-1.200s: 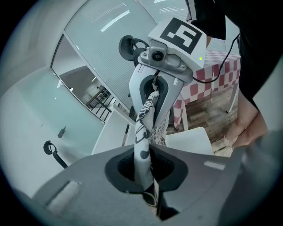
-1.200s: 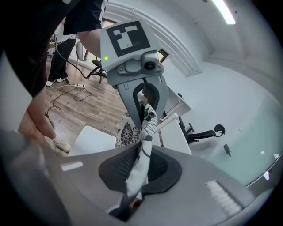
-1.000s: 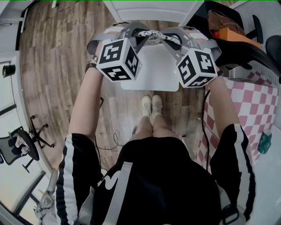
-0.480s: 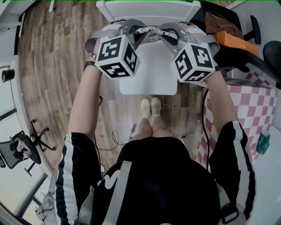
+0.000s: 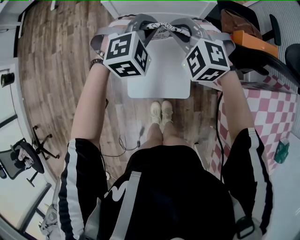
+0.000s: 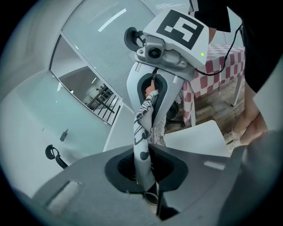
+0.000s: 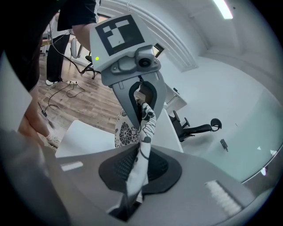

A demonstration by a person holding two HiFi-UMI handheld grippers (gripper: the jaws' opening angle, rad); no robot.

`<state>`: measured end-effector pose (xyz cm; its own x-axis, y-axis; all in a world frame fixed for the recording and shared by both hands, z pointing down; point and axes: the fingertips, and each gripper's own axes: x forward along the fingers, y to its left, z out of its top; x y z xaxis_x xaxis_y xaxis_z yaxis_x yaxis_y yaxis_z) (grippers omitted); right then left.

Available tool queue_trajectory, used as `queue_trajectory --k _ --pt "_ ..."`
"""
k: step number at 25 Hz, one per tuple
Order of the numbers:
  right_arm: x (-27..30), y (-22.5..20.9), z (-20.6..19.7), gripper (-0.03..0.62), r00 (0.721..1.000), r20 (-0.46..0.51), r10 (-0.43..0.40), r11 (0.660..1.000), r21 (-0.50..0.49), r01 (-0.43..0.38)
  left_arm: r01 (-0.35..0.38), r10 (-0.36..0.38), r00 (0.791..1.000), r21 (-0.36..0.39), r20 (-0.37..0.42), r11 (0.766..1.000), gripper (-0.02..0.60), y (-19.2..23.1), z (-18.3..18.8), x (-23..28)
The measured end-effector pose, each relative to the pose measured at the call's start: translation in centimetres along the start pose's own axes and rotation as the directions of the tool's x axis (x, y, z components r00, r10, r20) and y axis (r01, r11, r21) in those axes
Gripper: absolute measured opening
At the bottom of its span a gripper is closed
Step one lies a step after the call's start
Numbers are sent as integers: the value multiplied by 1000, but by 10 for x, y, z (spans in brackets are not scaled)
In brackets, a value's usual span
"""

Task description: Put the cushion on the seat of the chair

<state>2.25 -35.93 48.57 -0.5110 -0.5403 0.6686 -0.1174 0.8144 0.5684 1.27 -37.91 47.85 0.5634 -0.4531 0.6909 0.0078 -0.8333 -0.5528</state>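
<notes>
Seen from above, the flat white plastic chair seat lies bare and open, bounded at its far edge by the white chair back and the black-and-white patterned fabric cushion hanging there. The brown wood-plank floor offers free passage on the left. On the right, a black chair carrying an orange box and a red-and-white checked tablecloth crowd in, while the person's pale shoes stand at the seat's near edge.

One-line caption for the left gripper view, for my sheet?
Left gripper shut on an edge of the patterned cushion, right gripper gripping the far edge, white chair seat below.
</notes>
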Motion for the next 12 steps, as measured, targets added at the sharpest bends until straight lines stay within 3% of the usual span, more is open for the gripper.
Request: queue_trajectory --k 6,12 --pt "8 28 -12 11 999 -16 45 999 24 -45 9 -9 1000 -13 7 1000 18 -28 -6 13" --pt "11 70 -21 12 994 -18 105 993 58 -104 70 -70 997 -22 19 997 17 -71 -10 22"
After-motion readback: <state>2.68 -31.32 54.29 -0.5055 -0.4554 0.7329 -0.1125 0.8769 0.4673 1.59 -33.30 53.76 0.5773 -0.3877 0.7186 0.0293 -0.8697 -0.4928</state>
